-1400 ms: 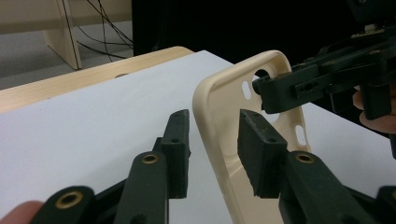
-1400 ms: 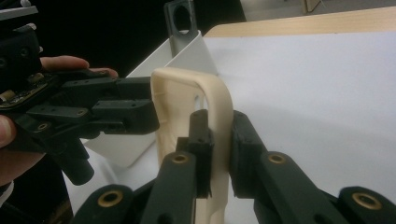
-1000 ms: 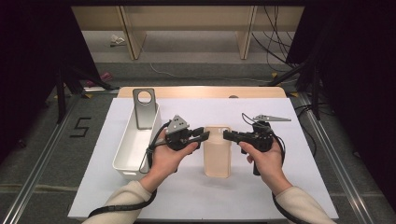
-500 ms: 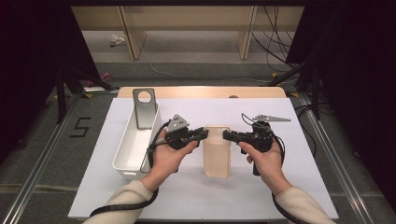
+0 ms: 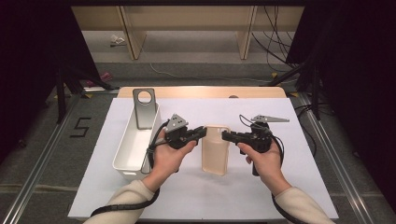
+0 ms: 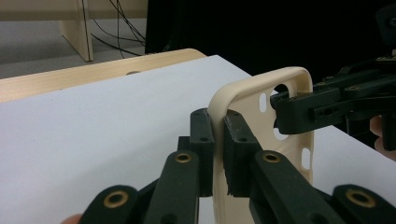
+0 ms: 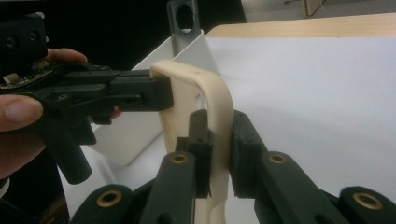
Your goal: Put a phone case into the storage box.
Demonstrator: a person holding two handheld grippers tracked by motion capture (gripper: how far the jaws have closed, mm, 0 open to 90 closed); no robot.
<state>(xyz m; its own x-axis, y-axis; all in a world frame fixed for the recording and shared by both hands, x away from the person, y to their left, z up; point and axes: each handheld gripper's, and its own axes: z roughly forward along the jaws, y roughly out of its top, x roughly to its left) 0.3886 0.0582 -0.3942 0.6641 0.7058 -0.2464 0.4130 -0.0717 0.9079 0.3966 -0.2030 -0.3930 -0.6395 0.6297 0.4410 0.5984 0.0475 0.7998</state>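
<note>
Cream phone case (image 5: 215, 149), a soft shell with rounded corners and several cut-outs, sits between my two grippers above the white sheet (image 5: 201, 196) that covers the table. My left gripper (image 5: 200, 134) reaches in from the case's left edge, my right gripper (image 5: 228, 136) from its right edge, both at the far end of the case in the high view. In the left gripper view my two black jaws stand either side of the case's thin side wall, pressed against it, so this gripper pinches the case; my other gripper bites the opposite wall farther off, beside a round hole and small slots. In the right gripper view the jaws likewise clamp the curved rim of the case, with the left gripper gripping the far rim. A long white bin (image 5: 135, 140) lies on the sheet just left of my left hand (image 5: 168, 156), with a grey metal bracket (image 5: 144, 107) bearing a round hole standing upright at its far end. My right hand (image 5: 264, 161) holds its gripper's handle.
</note>
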